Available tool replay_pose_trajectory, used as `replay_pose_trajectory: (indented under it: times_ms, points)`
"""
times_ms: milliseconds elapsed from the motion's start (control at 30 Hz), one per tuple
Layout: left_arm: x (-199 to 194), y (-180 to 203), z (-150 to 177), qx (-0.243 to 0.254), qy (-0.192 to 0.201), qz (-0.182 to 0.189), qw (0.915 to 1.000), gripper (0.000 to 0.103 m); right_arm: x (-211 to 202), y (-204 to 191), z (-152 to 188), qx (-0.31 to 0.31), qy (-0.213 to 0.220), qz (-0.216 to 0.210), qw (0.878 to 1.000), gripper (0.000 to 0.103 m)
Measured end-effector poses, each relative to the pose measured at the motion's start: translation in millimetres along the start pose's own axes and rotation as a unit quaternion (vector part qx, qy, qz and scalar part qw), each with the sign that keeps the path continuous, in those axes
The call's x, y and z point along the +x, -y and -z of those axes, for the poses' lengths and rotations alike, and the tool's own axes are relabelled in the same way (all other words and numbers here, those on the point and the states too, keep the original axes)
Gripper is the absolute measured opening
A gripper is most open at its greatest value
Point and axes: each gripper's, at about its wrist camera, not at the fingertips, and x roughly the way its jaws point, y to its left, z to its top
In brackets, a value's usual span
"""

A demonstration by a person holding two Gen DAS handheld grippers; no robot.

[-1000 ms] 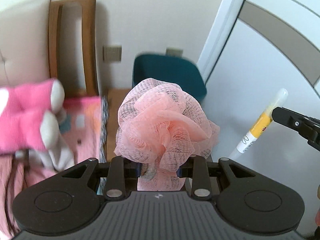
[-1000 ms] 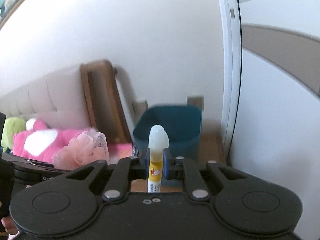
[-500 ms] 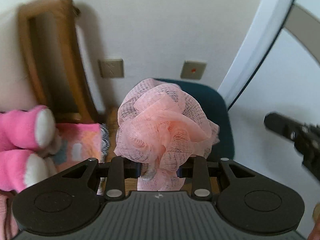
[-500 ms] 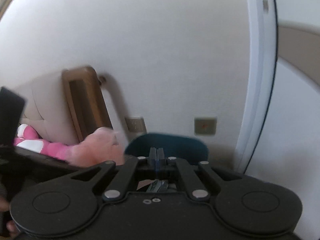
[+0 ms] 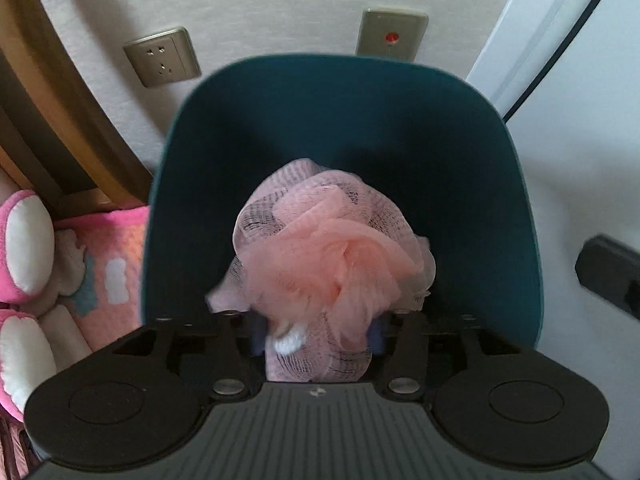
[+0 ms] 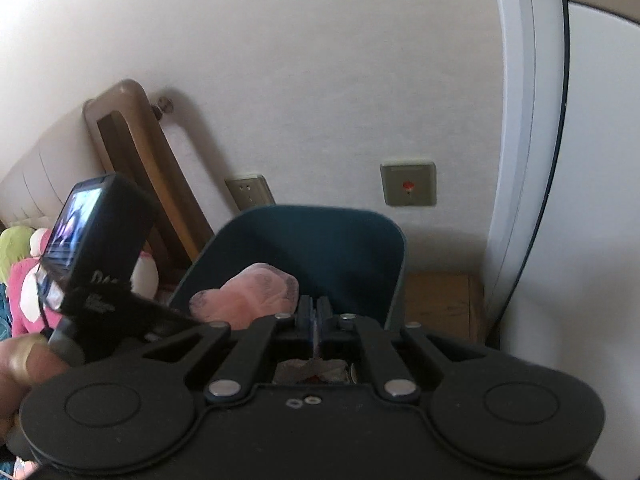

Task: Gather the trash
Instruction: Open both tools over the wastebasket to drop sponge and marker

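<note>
Inside teal bin (image 5: pixel 516 216) (wall-side): pink loofah (image 5: pixel 332 256).

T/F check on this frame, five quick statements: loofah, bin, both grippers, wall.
1. The pink mesh loofah hangs over the open teal trash bin. True.
2. The right gripper holds a glue stick. False: its fingers are shut with nothing between them.
3. The left gripper has just been opening, the loofah between its fingers. True.
4. The bin stands against a wall with a socket and a switch plate. True.
5. The bin is red. False: it is dark teal.
</note>
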Motion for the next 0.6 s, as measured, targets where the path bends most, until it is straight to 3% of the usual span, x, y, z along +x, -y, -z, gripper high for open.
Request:
replay_pose_trajectory:
  times_ms: [100, 133, 367, 600]
  points:
    - [1, 1, 0, -0.005, 0.003, 0.010, 0.9999, 0.072, 1, 5, 6, 0.009, -0.007, -0.001, 1.000, 0.008]
    - [1, 0, 0, -0.008, 0.003, 0.016, 0.9998, 0.073, 0, 6, 8, 0.010, -0.010, -0.002, 1.000, 0.008]
    - [-18, -5, 13, -0.027, 0.031, 0.035, 0.9986, 0.073, -12, 3, 22, 0.013, -0.017, 0.006, 1.000, 0.013]
    - [-68, -20, 56, -0.002, 0.088, 0.046, 0.9951, 0.073, -35, -18, 49, 0.018, -0.014, 0.015, 1.000, 0.015]
